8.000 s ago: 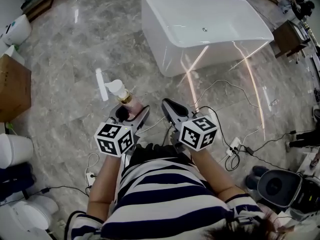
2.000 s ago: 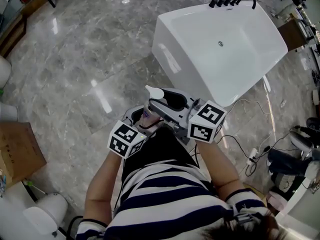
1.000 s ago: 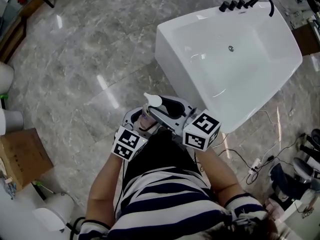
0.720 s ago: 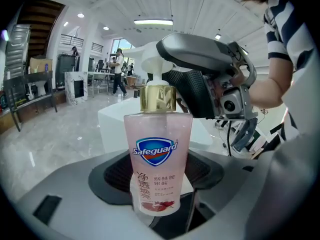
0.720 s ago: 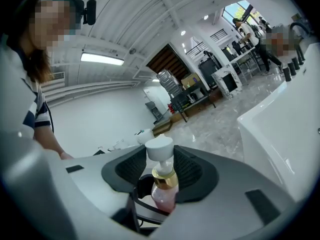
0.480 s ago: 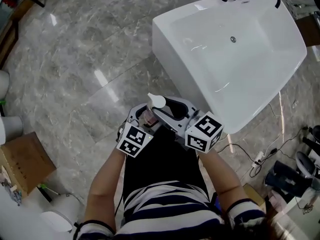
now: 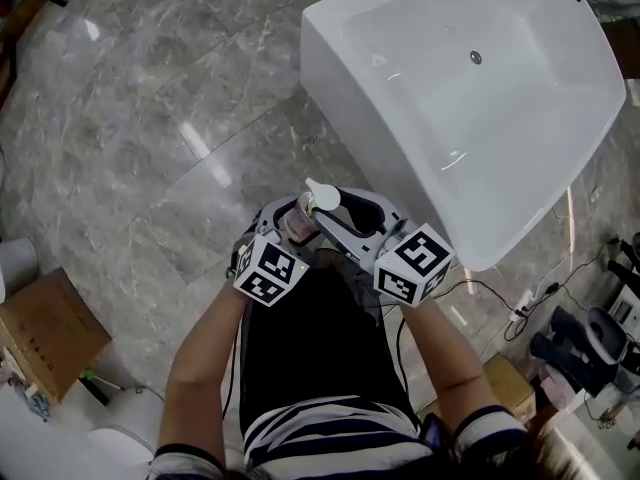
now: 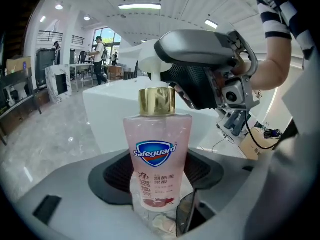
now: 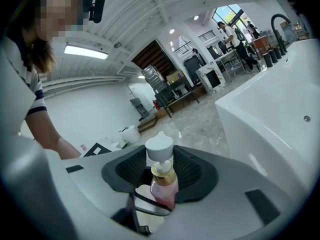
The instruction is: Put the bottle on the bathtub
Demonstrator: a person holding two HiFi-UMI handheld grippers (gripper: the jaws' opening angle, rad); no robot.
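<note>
The left tool [image 8: 158, 186] is pinched on the lower body of the bottle [image 8: 157, 151], a dark pad pressing each side of the clear pink container. The bottle stands upright in that grip, its long axis vertical. Its gold collar [image 8: 157, 101] and white pump head [image 7: 322, 196] are uppermost.

The right tool [image 9: 161, 170] sits close on the bottle's other side with its jaws spread. In the right gripper view the bottle [image 9: 163, 184] rises in the gap between them, pump head level with the far pad. I cannot tell whether either jaw touches it; the weight looks to be carried by the left tool [image 7: 288, 224] alone. From the head view the right tool [image 7: 352, 214] arches round the pump from the person's right.

Both tools are held in front of the person's waist, over the grey marble floor [image 7: 150, 118], so the bottle [image 7: 300, 223] is not yet over any ledge.

The bathtub [image 7: 372, 128] lies ahead and to the right of the tools, near but apart from them. Its long side slants across the head view, and its near corner lies to the right of the right tool. In the right gripper view the bathtub [image 9: 280, 114] fills the right side, its rim level with or a little above the pump head. The right tool is the nearer one, yet the left has the bottle. As a judgement, the carry goes forward and rightward, keeping the bottle vertical so its base lands flat on the rim.
</note>
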